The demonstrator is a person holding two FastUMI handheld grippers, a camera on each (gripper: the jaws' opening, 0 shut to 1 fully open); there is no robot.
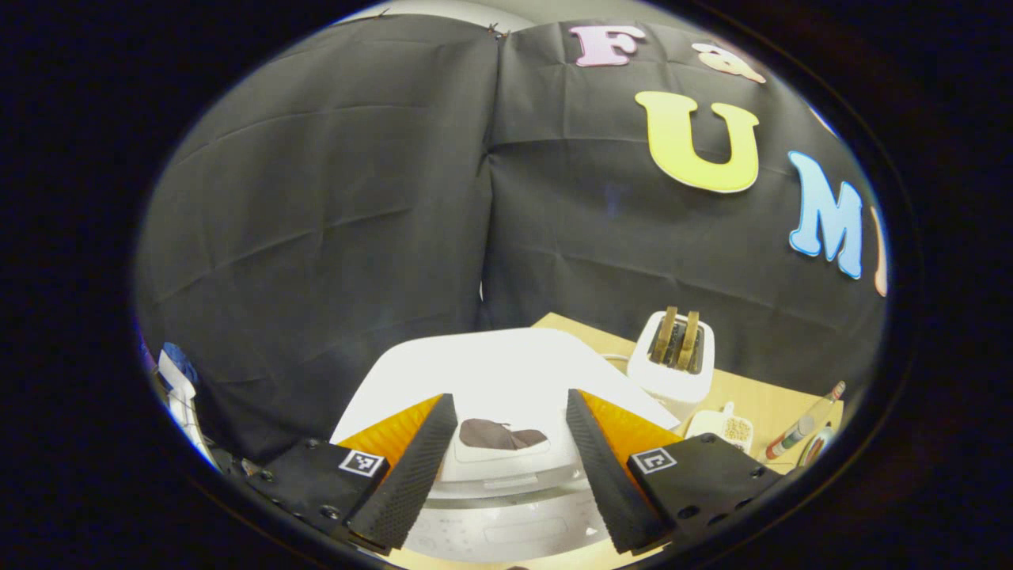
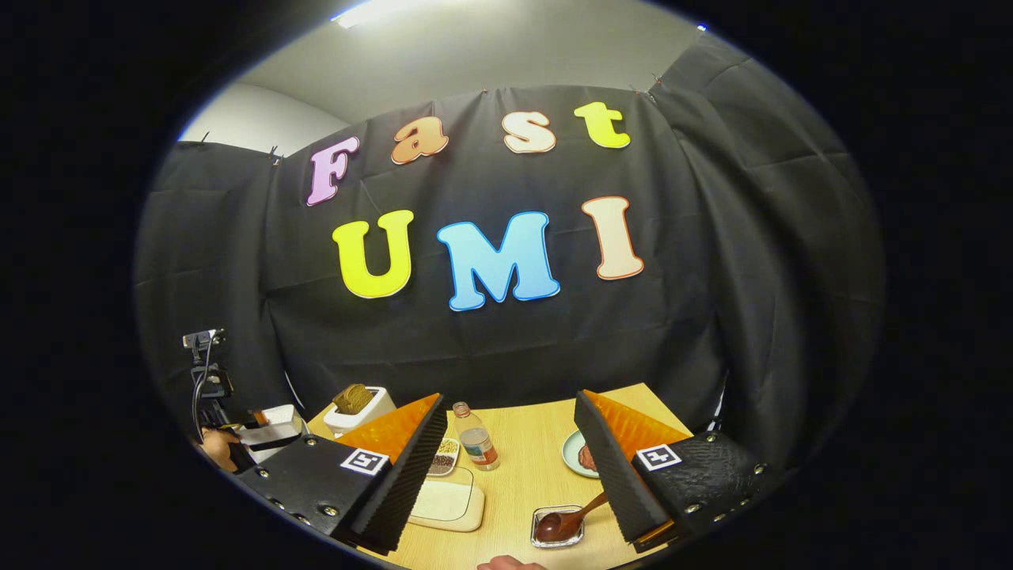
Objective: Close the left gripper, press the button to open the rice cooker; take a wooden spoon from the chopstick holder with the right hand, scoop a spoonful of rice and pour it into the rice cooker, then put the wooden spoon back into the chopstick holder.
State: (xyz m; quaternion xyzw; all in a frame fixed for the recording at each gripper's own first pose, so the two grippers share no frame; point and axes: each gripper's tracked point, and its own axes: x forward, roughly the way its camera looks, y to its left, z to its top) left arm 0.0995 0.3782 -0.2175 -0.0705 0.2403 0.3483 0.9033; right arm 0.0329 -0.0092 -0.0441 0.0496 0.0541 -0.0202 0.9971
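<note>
Still at the opening step, the left gripper [image 1: 510, 467] hangs over the white rice cooker [image 1: 506, 380], its two fingers spread wide with nothing between them. In the left gripper view the cooker's closed lid sits at 6 o'clock, just beyond the fingertips, and a dark patch on the lid's front shows in the gap. The release button cannot be picked out with certainty. A white toaster [image 1: 674, 356] holding two slices stands at 4 o'clock behind the cooker, on the wooden table [image 1: 760, 400].

In the right gripper view the right gripper [image 2: 506, 483] is likewise released and empty, poised above the table. A wooden spoon [image 2: 571, 518] rests at 6 o'clock, bowl down in a small clear dish [image 2: 557, 528], its handle running up behind the right-hand finger. A plastic bottle [image 2: 475, 435] stands near centre, a pale tray [image 2: 447, 501] lies at 7 o'clock and a plate [image 2: 579, 455] at 5 o'clock. No chopstick holder can be made out.

Judging by the shut lid, nothing of the task is done. The next move calls for the left jaws to be brought together, then lowered onto the button at the cooker's front. Pressing with open fingers would risk straddling it.
</note>
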